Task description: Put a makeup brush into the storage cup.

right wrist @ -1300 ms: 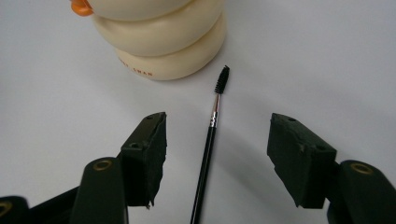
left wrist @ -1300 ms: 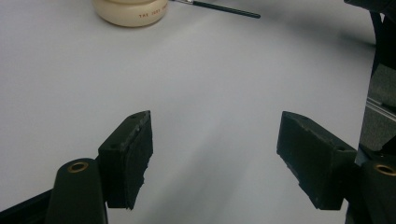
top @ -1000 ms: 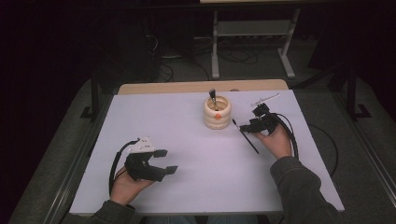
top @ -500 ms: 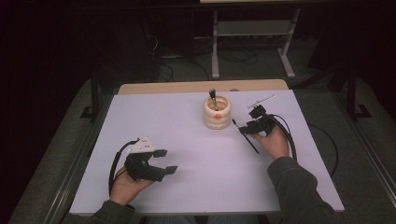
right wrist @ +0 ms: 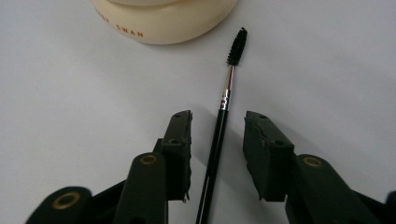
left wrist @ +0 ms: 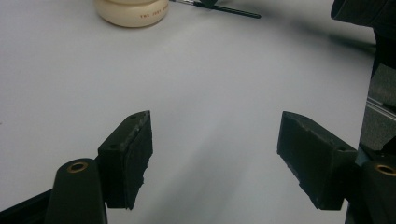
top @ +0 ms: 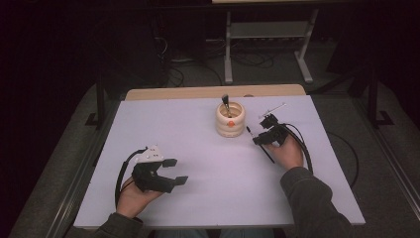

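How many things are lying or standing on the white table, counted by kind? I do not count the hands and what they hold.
Cream ring-shaped holder: 1
Brush standing in the holder: 1
Black spoolie brush lying on the table, between the open right tongs: 1
Thin silver-tipped stick lying beyond the right hand: 1
Total: 4

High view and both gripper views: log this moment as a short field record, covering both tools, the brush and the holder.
surface: white table
holder: cream ringed pot, one dark brush standing in it
brush: black spoolie brush lying flat, bristle end towards the pot
right tool: jaws astride the brush handle, just been closing, pads not yet pressing on it
left tool: jaws wide, nothing between them, low over the near-left table
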`<state>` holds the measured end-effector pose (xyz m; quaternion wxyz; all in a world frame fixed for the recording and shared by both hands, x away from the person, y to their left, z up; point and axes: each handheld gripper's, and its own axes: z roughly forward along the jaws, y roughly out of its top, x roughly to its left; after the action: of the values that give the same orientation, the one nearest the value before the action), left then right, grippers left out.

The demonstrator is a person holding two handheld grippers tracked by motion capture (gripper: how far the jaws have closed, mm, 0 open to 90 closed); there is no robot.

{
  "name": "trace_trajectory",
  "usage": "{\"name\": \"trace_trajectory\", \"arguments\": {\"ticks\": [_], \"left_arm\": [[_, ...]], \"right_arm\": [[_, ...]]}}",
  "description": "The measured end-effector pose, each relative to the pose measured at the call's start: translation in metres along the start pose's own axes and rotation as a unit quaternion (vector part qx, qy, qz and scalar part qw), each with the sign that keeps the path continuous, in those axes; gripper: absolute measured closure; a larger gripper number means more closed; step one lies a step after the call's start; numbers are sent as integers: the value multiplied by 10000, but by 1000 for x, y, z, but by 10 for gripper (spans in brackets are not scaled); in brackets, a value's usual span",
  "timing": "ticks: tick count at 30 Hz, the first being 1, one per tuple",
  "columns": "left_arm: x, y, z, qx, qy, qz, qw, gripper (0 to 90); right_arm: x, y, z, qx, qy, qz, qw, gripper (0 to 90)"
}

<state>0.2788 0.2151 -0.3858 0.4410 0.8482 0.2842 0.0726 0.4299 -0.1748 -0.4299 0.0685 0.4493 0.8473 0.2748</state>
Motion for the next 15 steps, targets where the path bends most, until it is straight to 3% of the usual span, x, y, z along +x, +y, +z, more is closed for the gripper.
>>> {"name": "trace_trajectory", "arguments": {"ticks": [10, 15], "left_arm": [[0, 0, 0, -6, 1, -14, 10000, 266], [0, 0, -1, -14, 5, -20, 10000, 266]], "right_arm": [[4, 1, 5, 117, -157, -134, 9997, 716], [10, 2, 5, 190, -403, -325, 9985, 764]]}}
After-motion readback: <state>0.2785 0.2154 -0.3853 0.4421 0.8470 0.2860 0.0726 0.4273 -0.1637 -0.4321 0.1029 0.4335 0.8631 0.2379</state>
